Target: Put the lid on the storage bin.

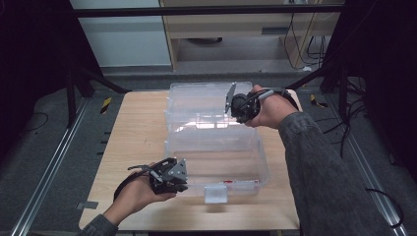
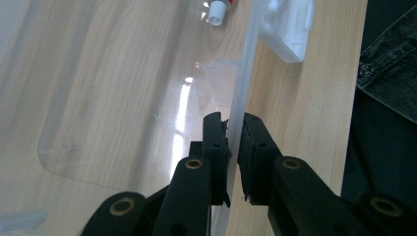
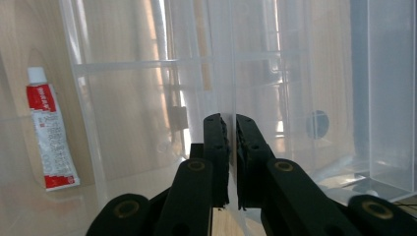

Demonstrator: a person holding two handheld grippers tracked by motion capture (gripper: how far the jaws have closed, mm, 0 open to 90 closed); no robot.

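A clear plastic storage box (image 1: 216,157) sits on the wooden tabletop (image 1: 137,142), its body toward the near edge and its hinged lid (image 1: 201,105) lying open toward the far edge. Inside, a red-and-white tube (image 3: 49,135) lies on the box floor against the near wall.

The left tool (image 1: 169,176) is at the box's near-left corner; in the left gripper view its two black jaws pinch the thin rim of the near wall (image 2: 241,113), one jaw inside the box and one outside, with the white latch (image 2: 290,29) farther along that wall. The right tool (image 1: 242,105) is at the far-right side of the box; in the right gripper view its jaws are pressed onto a thin transparent wall (image 3: 232,73), though whether that is the lid's edge or the body's back rim is hard to tell.

The box looks light and nearly empty, so weight should be no trouble. The plastic is smooth and glossy, likely slippery under hard jaws, and the thin walls will probably flex or twist if pulled from one point. The stiffer places to hold appear to be the rolled rim and the corners. Two grips on opposite corners should keep it level; squeezing hard on a flat wall risks cracking it, and the loose tube will likely slide if the box tilts.
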